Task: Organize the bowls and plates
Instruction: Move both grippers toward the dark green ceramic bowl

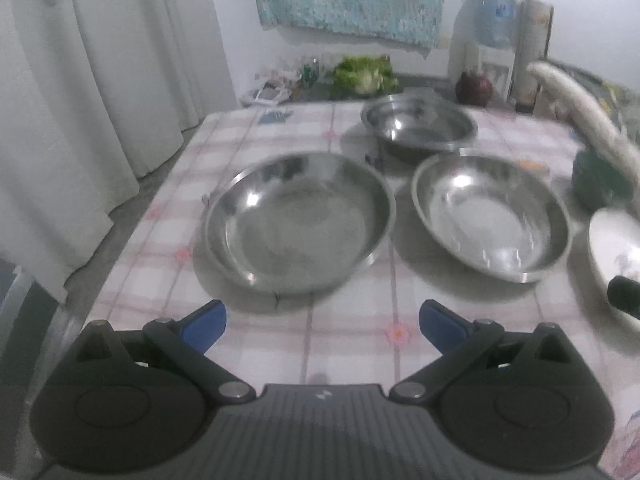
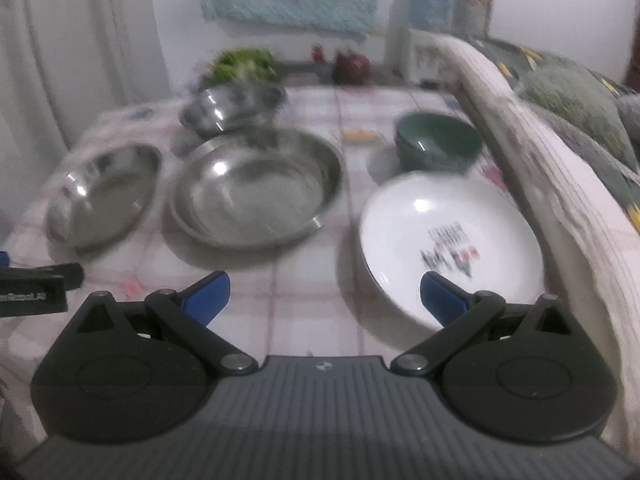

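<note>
Left gripper hovering wide apart, large steel plate lying just ahead. Right gripper gaping too, white plate sitting ahead-right under its right finger.

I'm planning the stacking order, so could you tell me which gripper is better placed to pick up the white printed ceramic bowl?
Right. The right gripper is open, with one blue finger already over the white printed ceramic bowl; the left gripper faces the large steel plate.
</note>
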A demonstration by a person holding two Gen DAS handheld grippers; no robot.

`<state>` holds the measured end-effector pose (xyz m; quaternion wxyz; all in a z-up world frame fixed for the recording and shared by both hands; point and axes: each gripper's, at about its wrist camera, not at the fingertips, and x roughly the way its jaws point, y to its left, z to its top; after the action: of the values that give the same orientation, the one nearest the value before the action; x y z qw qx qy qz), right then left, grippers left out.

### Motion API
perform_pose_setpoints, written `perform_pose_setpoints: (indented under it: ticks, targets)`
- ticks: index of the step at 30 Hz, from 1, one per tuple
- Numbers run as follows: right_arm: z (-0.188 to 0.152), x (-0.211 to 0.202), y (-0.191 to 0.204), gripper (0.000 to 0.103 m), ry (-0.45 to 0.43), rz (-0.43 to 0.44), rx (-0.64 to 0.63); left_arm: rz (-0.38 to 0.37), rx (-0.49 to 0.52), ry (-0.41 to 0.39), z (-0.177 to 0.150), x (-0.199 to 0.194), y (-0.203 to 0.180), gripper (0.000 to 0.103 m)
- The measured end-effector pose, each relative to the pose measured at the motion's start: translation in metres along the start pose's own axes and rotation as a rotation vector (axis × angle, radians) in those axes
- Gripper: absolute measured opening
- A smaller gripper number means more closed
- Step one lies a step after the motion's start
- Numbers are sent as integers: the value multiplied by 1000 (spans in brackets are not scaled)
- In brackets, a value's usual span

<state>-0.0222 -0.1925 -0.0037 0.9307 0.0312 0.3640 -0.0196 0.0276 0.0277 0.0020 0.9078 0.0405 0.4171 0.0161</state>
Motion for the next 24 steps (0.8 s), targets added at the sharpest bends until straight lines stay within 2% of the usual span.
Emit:
perform_pose_setpoints:
  ticks: [5,8,14,19,24]
  targets:
    - [34,-1,-1,102,-88,121,-34,-100,-90,-55,32,6,29,103]
    - [57,8,-3,102,-112,169,-19,-137,-102,-83,54,14,37,103]
    - [112,41,3,102,-160,200,-54,-149,-46,-132,97,41,30,103]
    - [151,77,3,101,-157,194,-65,-181,-79,-107,127,74,29,101]
    - [152,89,1,100,-156,204,-52,-199,-92,-91,132,94,30,100]
